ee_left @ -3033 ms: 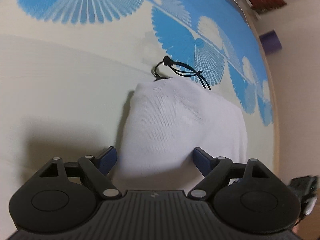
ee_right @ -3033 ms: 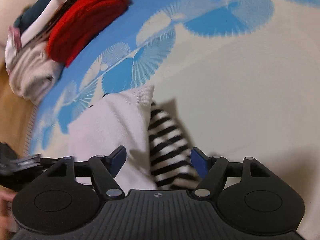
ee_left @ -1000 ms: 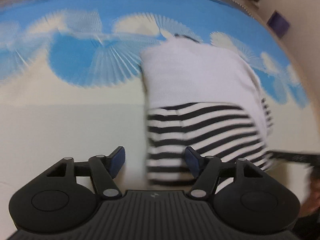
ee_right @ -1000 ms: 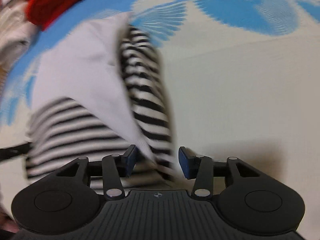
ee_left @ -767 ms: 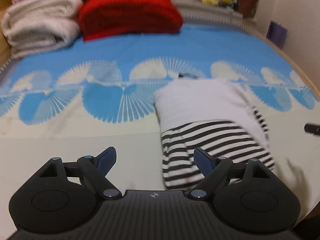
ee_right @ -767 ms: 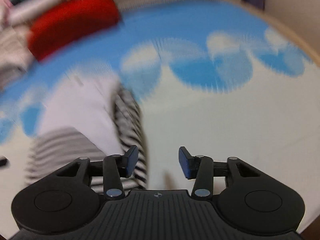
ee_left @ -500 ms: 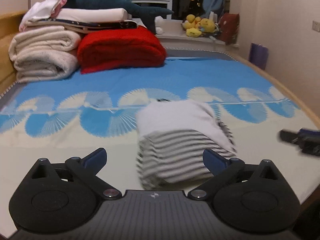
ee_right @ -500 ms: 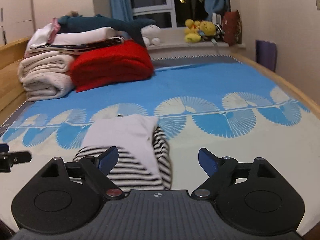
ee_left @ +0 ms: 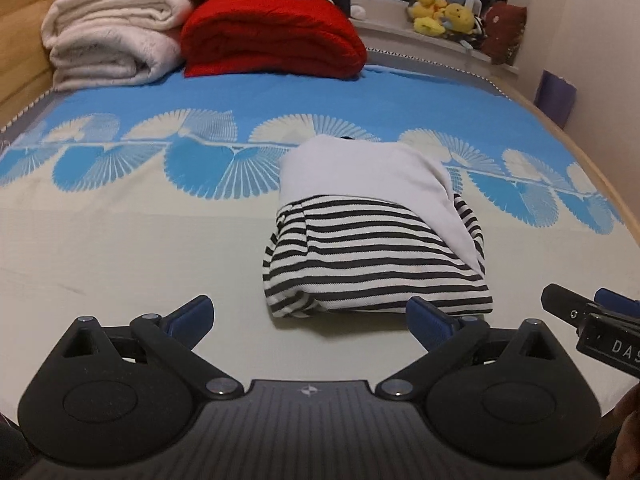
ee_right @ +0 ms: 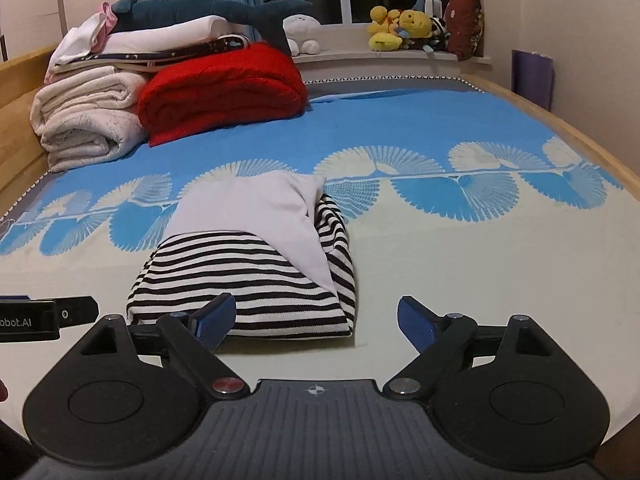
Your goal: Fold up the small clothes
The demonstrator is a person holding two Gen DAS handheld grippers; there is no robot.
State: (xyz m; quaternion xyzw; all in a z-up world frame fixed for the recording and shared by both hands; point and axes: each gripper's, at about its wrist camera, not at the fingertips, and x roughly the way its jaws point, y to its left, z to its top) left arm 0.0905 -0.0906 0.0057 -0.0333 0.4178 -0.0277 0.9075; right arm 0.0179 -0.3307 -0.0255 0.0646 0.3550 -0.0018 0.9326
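Observation:
A folded black-and-white striped garment (ee_left: 372, 256) with a white part (ee_left: 360, 168) folded over its far half lies on the bed; it also shows in the right wrist view (ee_right: 248, 272). My left gripper (ee_left: 308, 316) is open and empty, held back just in front of the bundle. My right gripper (ee_right: 316, 320) is open and empty, in front of the bundle's right end. The right gripper's tip shows at the right edge of the left wrist view (ee_left: 592, 320); the left gripper's tip shows at the left edge of the right wrist view (ee_right: 44, 316).
The bed sheet (ee_left: 120, 248) is cream near me and blue with fan patterns further off. A red blanket (ee_right: 224, 88) and a stack of folded cream blankets (ee_right: 84, 120) lie at the far left. Plush toys (ee_right: 400, 28) sit on the window ledge. A wooden bed rail (ee_right: 560, 128) runs along the right.
Both grippers have pulled back from the bundle, risen and opened wider. The bundle lies still on the bed, released and folded with the striped side toward me.

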